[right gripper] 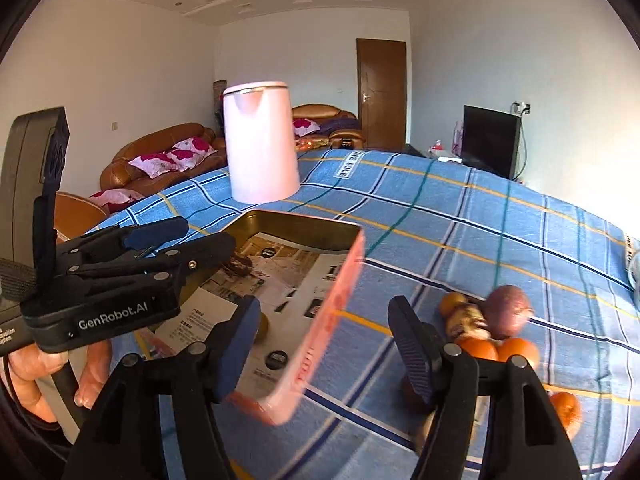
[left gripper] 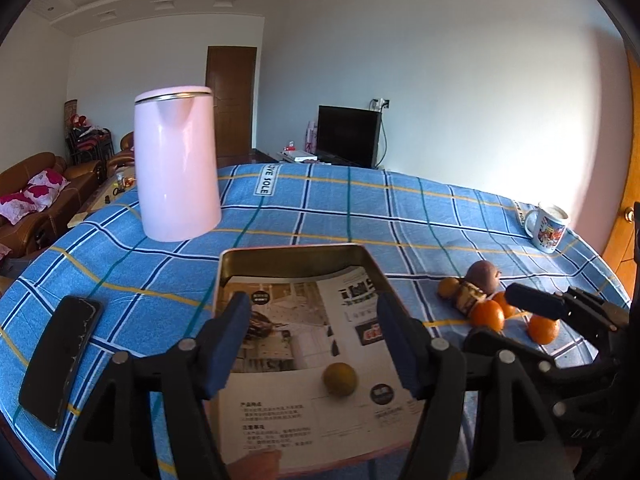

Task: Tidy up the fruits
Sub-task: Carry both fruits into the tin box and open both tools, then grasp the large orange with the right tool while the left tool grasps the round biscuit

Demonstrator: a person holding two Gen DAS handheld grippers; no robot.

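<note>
A pink metal tray (left gripper: 292,252) lined with printed paper sits on the blue checked tablecloth; it also shows in the right wrist view (right gripper: 344,292). One yellow-green fruit (left gripper: 340,378) lies in it. My left gripper (left gripper: 314,344) is open and empty over the tray. A pile of oranges (left gripper: 486,314), a brown round fruit (left gripper: 484,276) and a spotted banana (left gripper: 468,298) lies right of the tray. My right gripper (right gripper: 324,344) is open and empty, between the tray's edge and the pile (right gripper: 496,344). It shows in the left wrist view (left gripper: 532,304) above the oranges.
A pink kettle (left gripper: 176,168) stands behind the tray. A black phone (left gripper: 60,360) lies at the left. A printed mug (left gripper: 548,226) stands at the far right near the table edge. Sofas, a door and a TV are beyond the table.
</note>
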